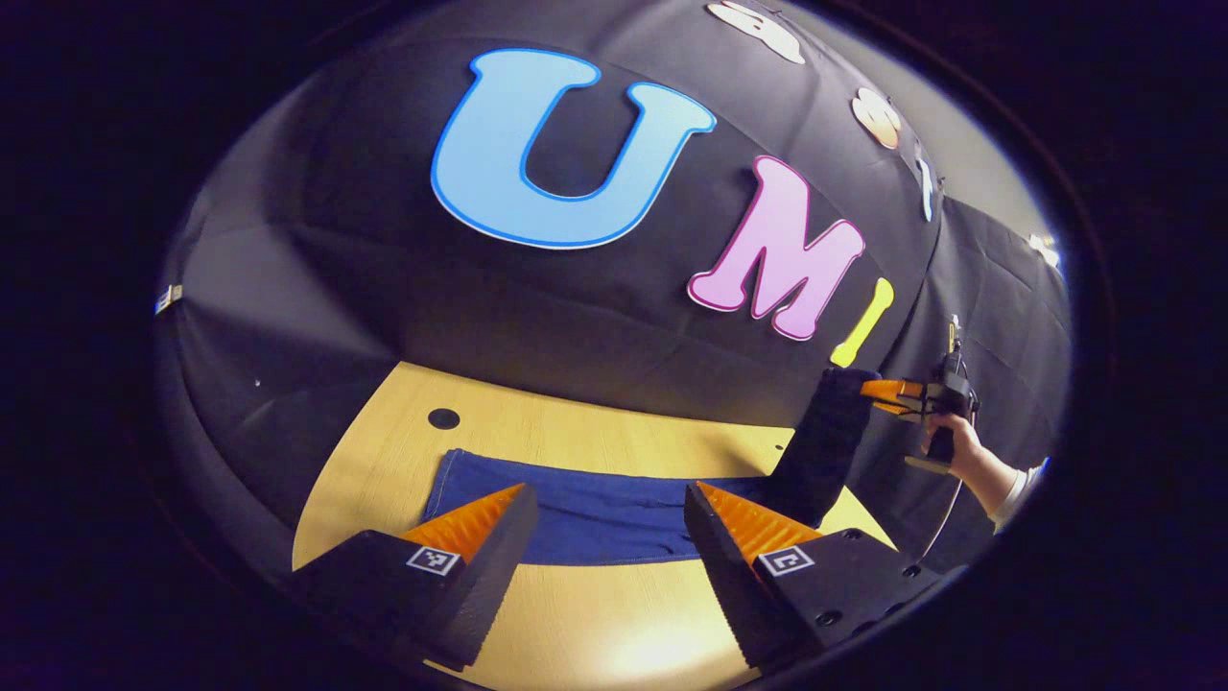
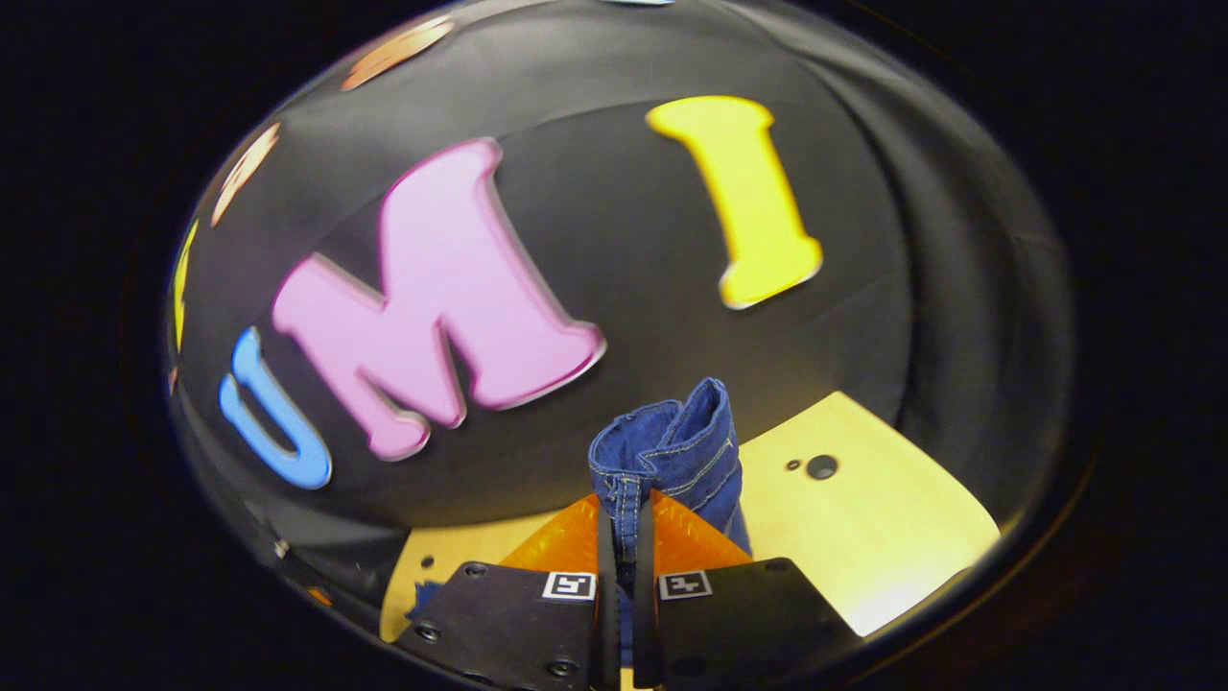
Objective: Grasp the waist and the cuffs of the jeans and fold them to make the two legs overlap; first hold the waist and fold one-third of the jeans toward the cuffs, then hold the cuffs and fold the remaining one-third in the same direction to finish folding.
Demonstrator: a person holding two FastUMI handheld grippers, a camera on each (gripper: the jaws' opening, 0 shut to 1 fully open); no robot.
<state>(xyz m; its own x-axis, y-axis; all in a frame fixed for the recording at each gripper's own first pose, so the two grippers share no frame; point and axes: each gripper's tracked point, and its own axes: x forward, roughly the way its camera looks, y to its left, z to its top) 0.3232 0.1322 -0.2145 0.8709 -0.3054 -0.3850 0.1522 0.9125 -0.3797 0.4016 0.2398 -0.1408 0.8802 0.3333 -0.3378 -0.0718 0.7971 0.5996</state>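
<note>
Right gripper view: the right hand-held gripper (image 2: 624,537) pinches the jeans (image 2: 672,451) aloft; the rest lies on the desk (image 1: 537,432). Left hand-held gripper (image 1: 609,523) gapes, empty — one thin pinch, denim could slip out.

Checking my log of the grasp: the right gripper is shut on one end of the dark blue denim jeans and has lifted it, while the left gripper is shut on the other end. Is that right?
Not quite. The left gripper is open, its fingers apart above the dark blue denim jeans lying on the pale wooden table, as the left gripper view shows. The right gripper is indeed shut on a lifted end.
</note>
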